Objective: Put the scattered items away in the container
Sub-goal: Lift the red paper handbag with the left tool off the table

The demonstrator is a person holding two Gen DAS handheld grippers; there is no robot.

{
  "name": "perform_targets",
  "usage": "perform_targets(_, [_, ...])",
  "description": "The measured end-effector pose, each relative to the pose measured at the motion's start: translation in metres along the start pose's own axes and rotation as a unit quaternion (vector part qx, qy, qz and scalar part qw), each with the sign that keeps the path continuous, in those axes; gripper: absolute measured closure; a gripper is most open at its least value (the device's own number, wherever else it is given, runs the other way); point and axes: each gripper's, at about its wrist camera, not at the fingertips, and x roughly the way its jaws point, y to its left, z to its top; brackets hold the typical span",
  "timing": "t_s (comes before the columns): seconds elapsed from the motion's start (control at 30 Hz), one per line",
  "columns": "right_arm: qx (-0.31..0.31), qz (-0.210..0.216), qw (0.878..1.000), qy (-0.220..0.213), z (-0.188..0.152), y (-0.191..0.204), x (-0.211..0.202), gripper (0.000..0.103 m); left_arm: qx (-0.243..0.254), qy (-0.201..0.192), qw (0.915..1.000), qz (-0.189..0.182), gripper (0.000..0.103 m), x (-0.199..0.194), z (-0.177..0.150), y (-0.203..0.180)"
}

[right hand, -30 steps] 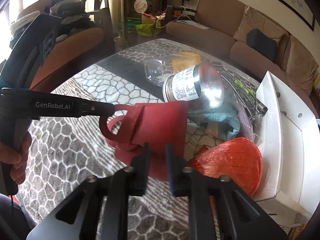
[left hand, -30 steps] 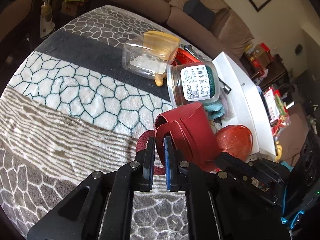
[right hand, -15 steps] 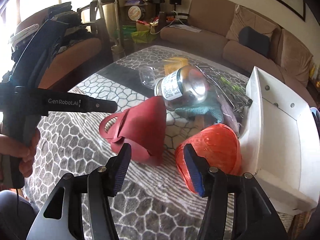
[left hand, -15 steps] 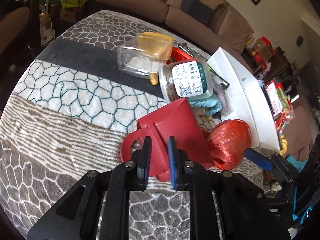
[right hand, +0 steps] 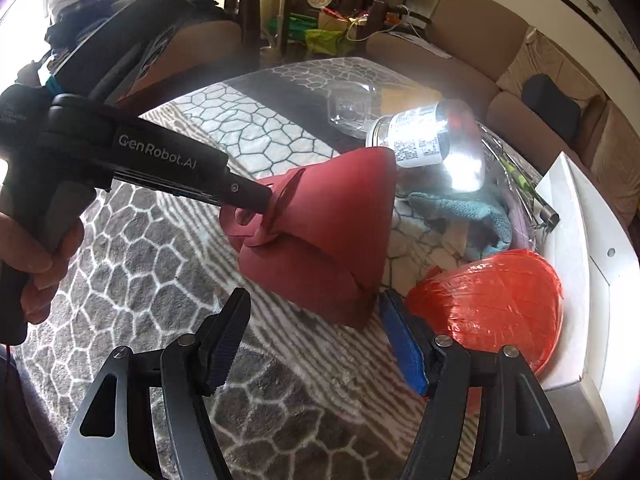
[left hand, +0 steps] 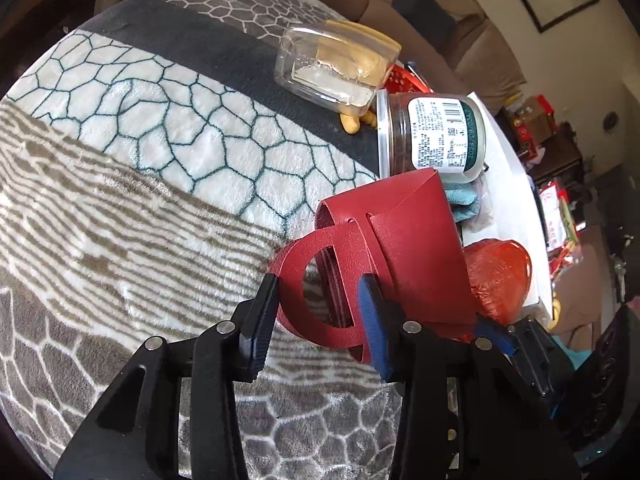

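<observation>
Near centre: right gripper (right hand: 312, 332), jaws spread wide, straddling near corner of folded dark-red card pouch (right hand: 328, 232). Left: black left gripper (right hand: 256, 200), tip at pouch's loop handle. Right: round orange-red wrapped bundle (right hand: 492, 304), touching white rectangular tray (right hand: 580, 216). Far: labelled clear jar (right hand: 424, 140) on its side.

A bench (left hand: 120, 208) draped in a plush grey-and-white cobble-patterned blanket (right hand: 168, 280) is carrying everything. Lying on it are a red folded pouch (left hand: 416, 256), an orange-red wrapped bundle (right hand: 488, 304), a labelled jar (left hand: 432, 140) on its side, a clear plastic box (left hand: 332, 68), a teal cloth (right hand: 468, 216) and a white tray (right hand: 576, 248) sitting at the edge.
</observation>
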Motion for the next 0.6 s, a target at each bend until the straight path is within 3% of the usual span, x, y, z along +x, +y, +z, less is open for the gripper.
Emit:
perform_targets(0.17, [0.049, -0.007, 0.998, -0.027, 0.006, -0.014, 0.007, 0.035, 0.011, 0.005, 0.9997, 0.021, 0.066, 0.003, 0.003, -0.002])
perform_targets(0.3, [0.092, 0.015, 0.995, -0.044, 0.012, -0.025, -0.003, 0.055, -0.007, 0.003, 1.0, 0.005, 0.068, 0.001, 0.003, 0.007])
perform_targets(0.37, [0.099, 0.021, 0.994, -0.041, 0.011, -0.027, -0.006, 0.057, -0.004, -0.001, 1.0, 0.005, 0.078, -0.001, 0.002, 0.006])
perform_targets(0.5, [0.117, 0.033, 0.992, -0.035, 0.005, -0.031, -0.008, 0.059, -0.011, -0.009, 0.9999, -0.001, 0.087, -0.008, 0.002, 0.01])
perform_targets(0.6, [0.13, 0.052, 0.99, -0.031, -0.002, -0.032, -0.01, 0.062, -0.006, -0.011, 0.9997, 0.021, 0.095, -0.011, 0.004, 0.009])
